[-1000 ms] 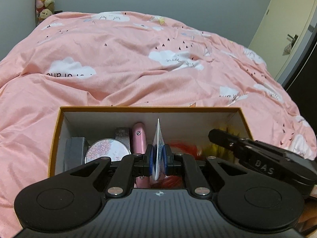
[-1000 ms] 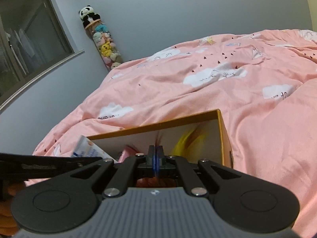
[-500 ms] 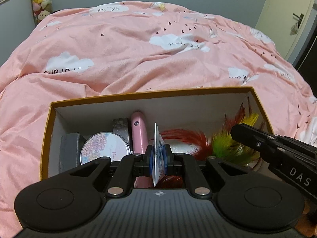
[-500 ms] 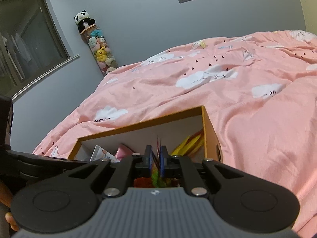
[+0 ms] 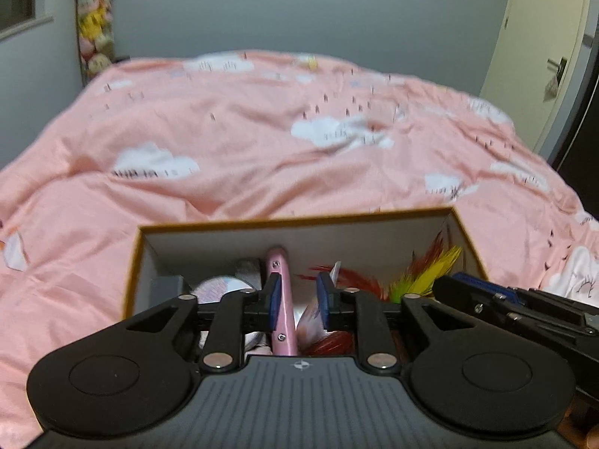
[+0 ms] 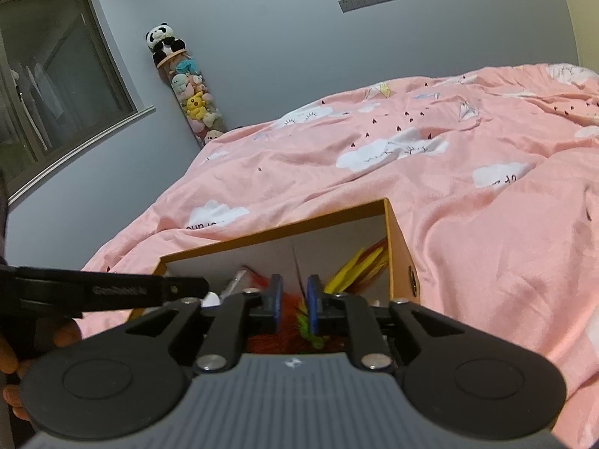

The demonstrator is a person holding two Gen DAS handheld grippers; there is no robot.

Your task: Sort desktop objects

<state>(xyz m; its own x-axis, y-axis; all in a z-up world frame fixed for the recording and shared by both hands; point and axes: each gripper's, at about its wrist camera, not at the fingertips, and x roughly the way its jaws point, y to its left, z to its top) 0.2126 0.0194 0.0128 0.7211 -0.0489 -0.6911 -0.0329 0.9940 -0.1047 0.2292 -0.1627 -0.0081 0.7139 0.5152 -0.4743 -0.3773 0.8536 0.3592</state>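
Box, orange-rimmed and white inside, sat on the pink duvet just ahead of both sets of jaws and held the sorted stuff. Left of the left gripper jaws: grey block, round floral compact. Between the left jaws, which stood moderately apart and gripped nothing: pink case up against the left pad, and a small packet leaning loose by the right pad, looks released. Right of those jaws: red, yellow and green feathers by the box's right wall, then the right gripper poking in from the side. In the right wrist view its jaws were narrowly apart with feather strands between them, no visible clamping, so the feathers seem let go too. Step in hand, my read: drop-off into the box, both items placed. Next move probably calls for lifting both grippers straight up and back, jaws kept apart, so the packet and feathers don't snag and get dragged out, then go for any remaining item, none visible on the duvet.
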